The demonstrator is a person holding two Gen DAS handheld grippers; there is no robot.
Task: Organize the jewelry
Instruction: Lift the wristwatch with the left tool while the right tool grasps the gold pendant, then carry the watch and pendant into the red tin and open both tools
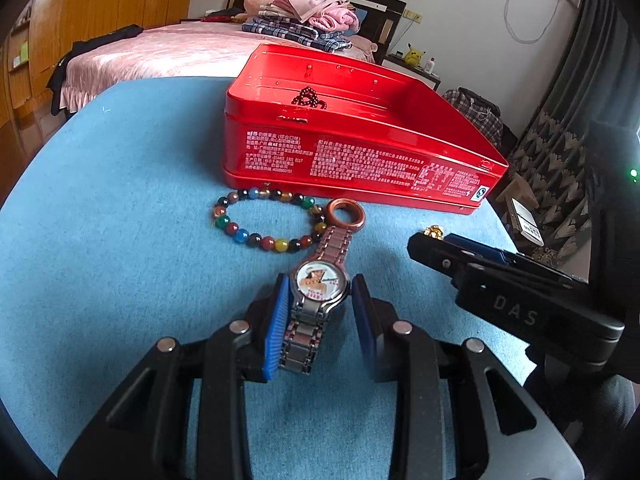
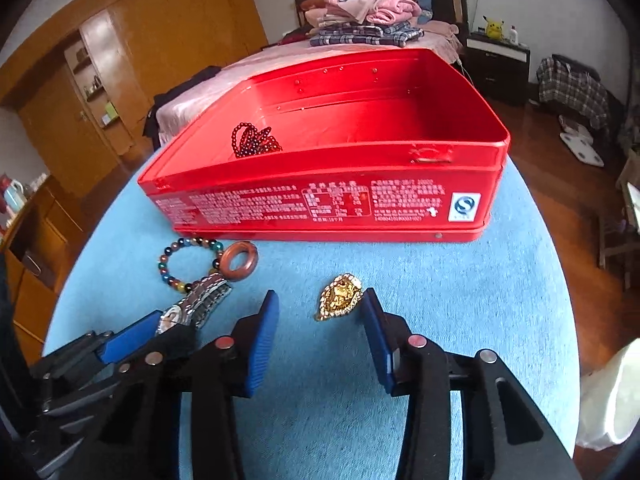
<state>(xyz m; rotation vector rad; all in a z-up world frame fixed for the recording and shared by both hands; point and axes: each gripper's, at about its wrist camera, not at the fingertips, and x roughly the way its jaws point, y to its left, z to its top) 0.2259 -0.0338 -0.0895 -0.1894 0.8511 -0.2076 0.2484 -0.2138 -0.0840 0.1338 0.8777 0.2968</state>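
L gripper [image 1: 319, 312]: fingers spread, straddling watch [image 1: 318, 285] face, not pinching yet.
R gripper [image 2: 320, 336]: spread round gold brooch [image 2: 339, 297] on blue cloth [image 2: 460, 300].
Risk: watch strap drags bead bracelet [image 1: 266, 216]; brooch slips short of red tin [image 2: 360, 200].

Left gripper [image 1: 319, 304]: black plastic frame with triangular cut-outs, round silver pins at the joints, blue ribbed pads [image 1: 277, 326] on the inner faces of both fingers. Right gripper [image 2: 320, 312]: same black frame and blue ribbed pads [image 2: 262, 346], but two inner pins look reddish and the outer ones silver. Seen from the left wrist, its black side carries raised letters "DAS" and a small screw, with a blue pad edge along the top.
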